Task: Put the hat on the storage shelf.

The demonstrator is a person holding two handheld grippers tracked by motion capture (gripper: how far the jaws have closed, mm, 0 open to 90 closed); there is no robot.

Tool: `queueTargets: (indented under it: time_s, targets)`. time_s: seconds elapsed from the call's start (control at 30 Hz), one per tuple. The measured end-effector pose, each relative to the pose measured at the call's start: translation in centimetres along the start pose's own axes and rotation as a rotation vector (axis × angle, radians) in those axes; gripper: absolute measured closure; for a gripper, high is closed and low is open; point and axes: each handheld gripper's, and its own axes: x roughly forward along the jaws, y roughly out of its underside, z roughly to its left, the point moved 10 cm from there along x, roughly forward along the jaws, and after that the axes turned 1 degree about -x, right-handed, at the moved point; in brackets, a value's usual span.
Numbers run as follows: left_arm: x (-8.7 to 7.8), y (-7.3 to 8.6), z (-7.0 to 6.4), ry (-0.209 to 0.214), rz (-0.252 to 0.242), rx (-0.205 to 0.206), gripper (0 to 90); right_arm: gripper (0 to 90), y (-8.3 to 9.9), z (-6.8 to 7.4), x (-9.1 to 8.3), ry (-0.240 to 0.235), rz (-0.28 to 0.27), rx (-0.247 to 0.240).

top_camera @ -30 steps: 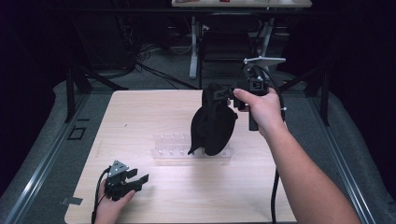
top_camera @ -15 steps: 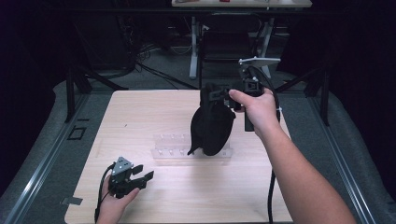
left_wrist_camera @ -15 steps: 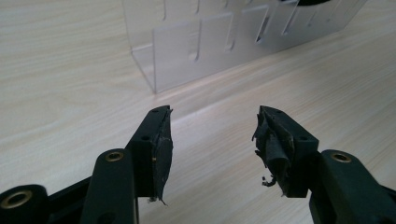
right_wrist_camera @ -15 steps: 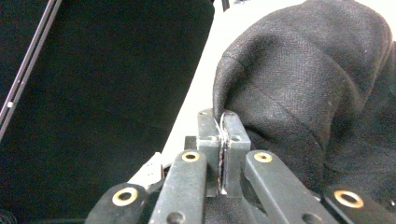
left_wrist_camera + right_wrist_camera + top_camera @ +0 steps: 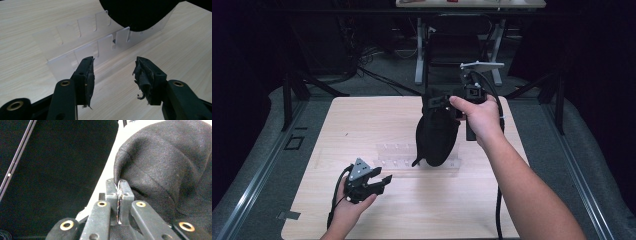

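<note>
A black cloth bag [image 5: 437, 135] hangs above the middle of the table, held up by my right gripper [image 5: 439, 102], which is shut on its top edge. In the right gripper view the jaws pinch the woven black bag [image 5: 170, 170] at its rim, my right gripper [image 5: 119, 185] closed tight. Under the bag lies a clear plastic rack [image 5: 412, 155] with slots, also close ahead in the left gripper view as the clear rack [image 5: 82, 50]. My left gripper [image 5: 379, 181] rests low near the front left, open; its fingers [image 5: 86, 75] hold nothing, my left gripper [image 5: 113, 66] facing the rack.
The light wooden table [image 5: 362, 125] has bare room on its left and front. Dark floor, metal rails [image 5: 252, 175] and table legs [image 5: 419, 45] surround it. A cable [image 5: 498, 210] trails down from the right hand.
The right hand has lifted the bag and carried it a little to the left and toward the rack. The left gripper has shifted slightly to the right.
</note>
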Motion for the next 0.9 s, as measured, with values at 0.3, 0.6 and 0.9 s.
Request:
queueTargets:
  time_s: [0.3,0.6,0.9]
  targets:
    - [0.9,-1.3,-1.2,0.02,-0.003,0.013,56.3,88.5,0.1,0.1,0.0,0.0,0.003,-0.002]
    - [1.4,-2.5,-2.1,0.037,-0.007,0.034,56.9,88.5,0.0,0.2,0.2,-0.008,-0.003,0.002]
    - [1.8,-3.7,-3.4,0.058,-0.016,0.053,58.0,88.5,0.0,0.4,0.4,-0.016,-0.002,0.006]
